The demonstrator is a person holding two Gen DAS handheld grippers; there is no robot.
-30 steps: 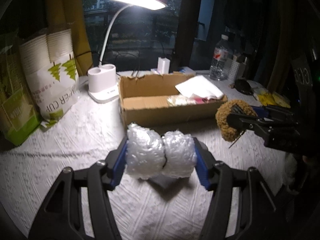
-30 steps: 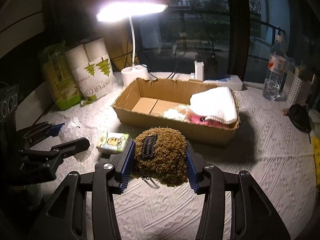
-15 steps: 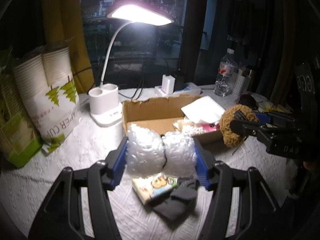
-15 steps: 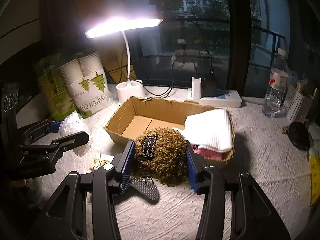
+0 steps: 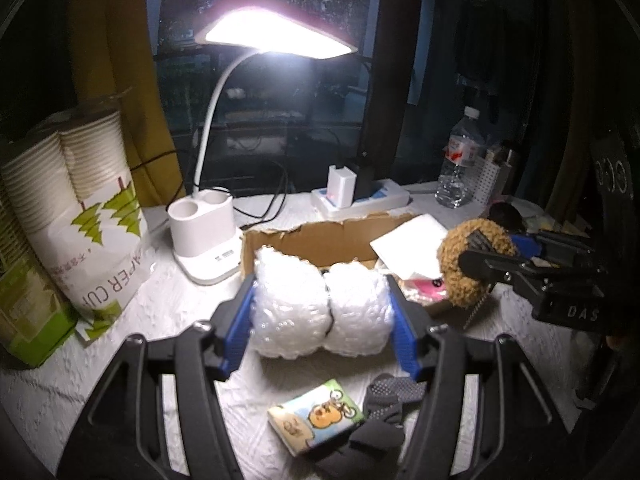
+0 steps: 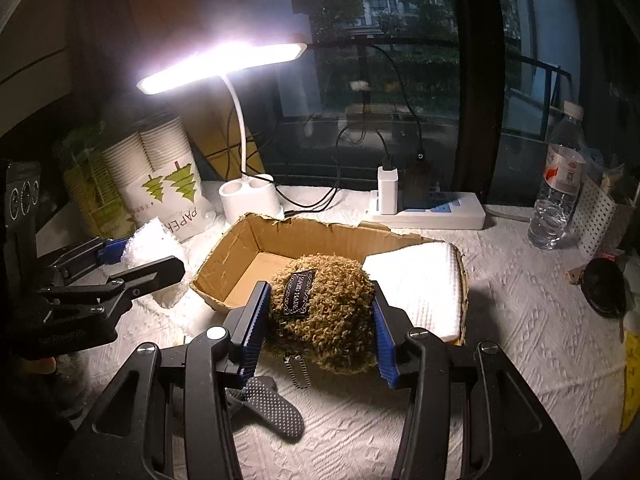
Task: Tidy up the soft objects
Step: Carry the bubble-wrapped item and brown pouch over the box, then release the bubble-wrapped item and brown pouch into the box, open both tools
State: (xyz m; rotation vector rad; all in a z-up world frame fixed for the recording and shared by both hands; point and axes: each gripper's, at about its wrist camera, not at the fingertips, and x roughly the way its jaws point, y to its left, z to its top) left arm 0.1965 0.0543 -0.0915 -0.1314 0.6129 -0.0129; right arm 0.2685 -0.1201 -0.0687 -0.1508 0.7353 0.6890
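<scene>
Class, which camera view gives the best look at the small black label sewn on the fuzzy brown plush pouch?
The right wrist view: the black label faces the camera, centred on the fuzzy brown plush pouch. The left wrist view shows only the pouch's side at the right, label hidden.

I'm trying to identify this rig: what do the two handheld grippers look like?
Both match: the left gripper and right gripper have matte black frames with triangular cut-outs, silver screws and ribbed blue pads. The right gripper's side shows white lettering. No sleeves show.

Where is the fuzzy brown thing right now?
The fuzzy brown pouch is squeezed in the right gripper, held up at the near edge of the cardboard box, beside the folded white towel.
</scene>
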